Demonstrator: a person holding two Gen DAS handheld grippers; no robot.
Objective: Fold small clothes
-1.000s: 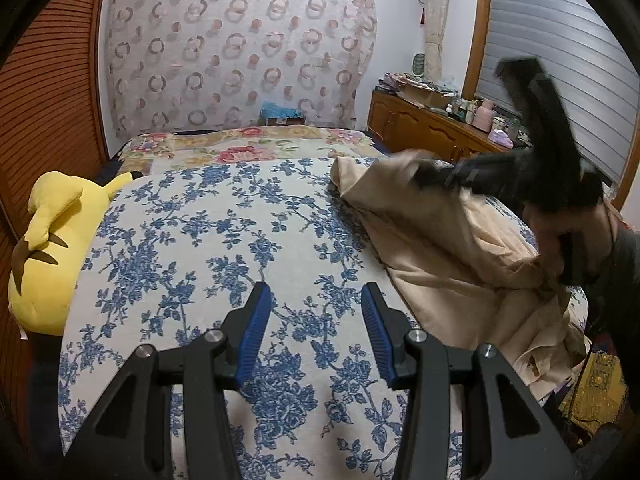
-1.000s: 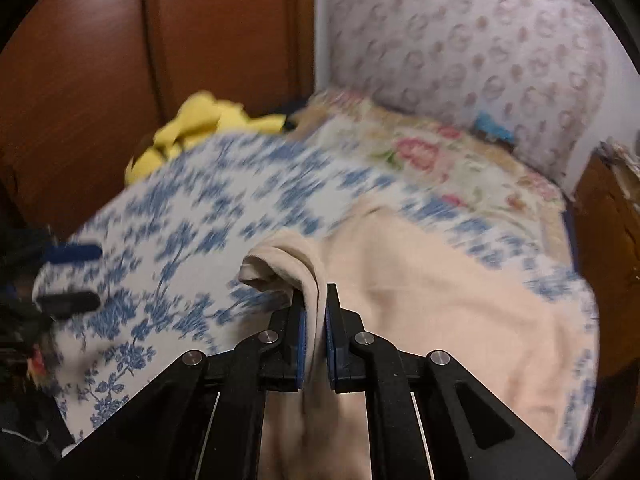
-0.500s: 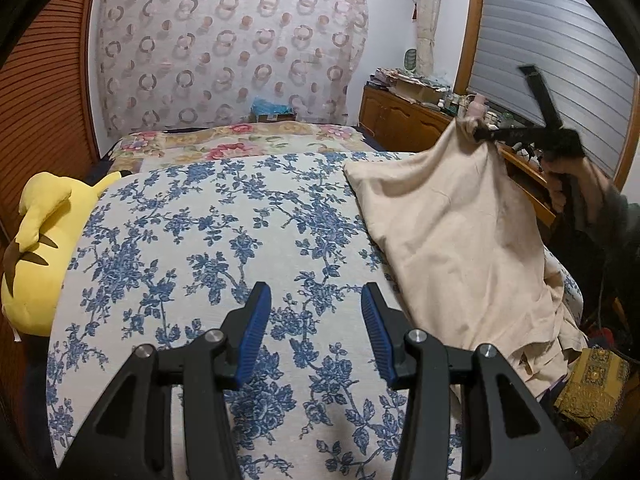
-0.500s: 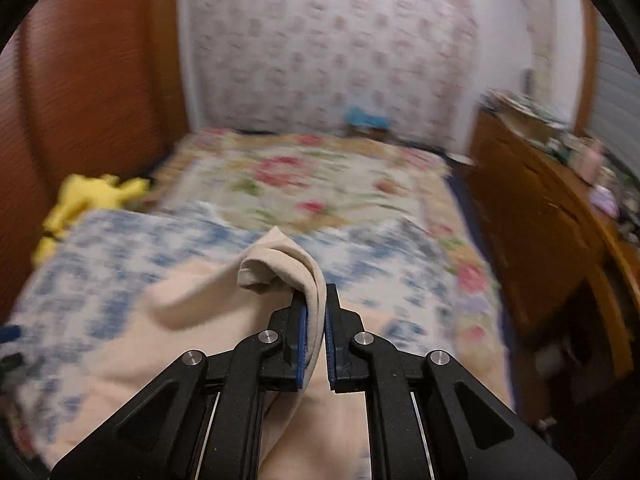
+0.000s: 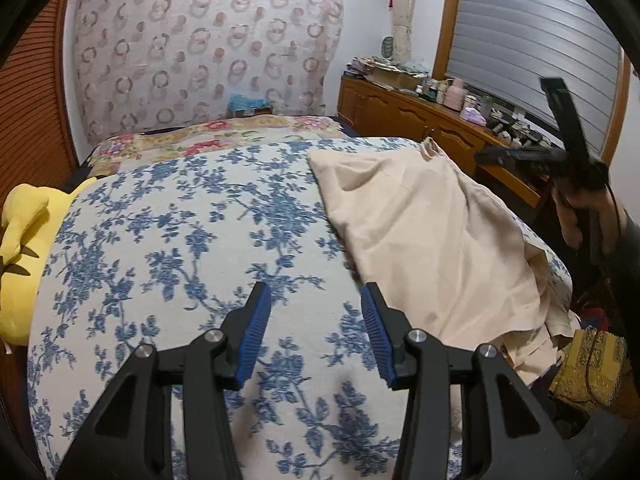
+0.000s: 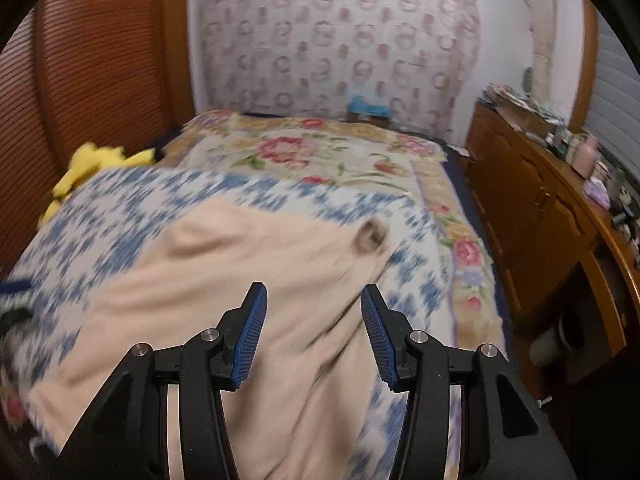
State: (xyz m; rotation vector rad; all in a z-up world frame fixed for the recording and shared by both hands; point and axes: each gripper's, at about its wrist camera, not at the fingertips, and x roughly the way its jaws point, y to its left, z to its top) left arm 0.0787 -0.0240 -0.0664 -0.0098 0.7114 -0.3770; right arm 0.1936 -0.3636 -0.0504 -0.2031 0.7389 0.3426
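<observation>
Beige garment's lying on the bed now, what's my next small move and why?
Probably bring the left gripper, open and empty over the blue-flowered bedspread, toward the beige cloth garment's near edge: the right gripper is opening with nothing between its pads, and the cloth lies rumpled.

Bedroom interior. Bed [image 5: 168,248] covered by a white quilt with blue floral print; a multicoloured floral blanket [image 6: 320,152] lies beyond it. Far wall hung with a ring-patterned curtain [image 5: 208,52]. Ribbed wooden panelling [image 6: 80,64] on the left. Wooden sideboard [image 5: 404,114] along the right wall, its top cluttered. Window with closed grey blind [image 5: 532,48] above it
</observation>
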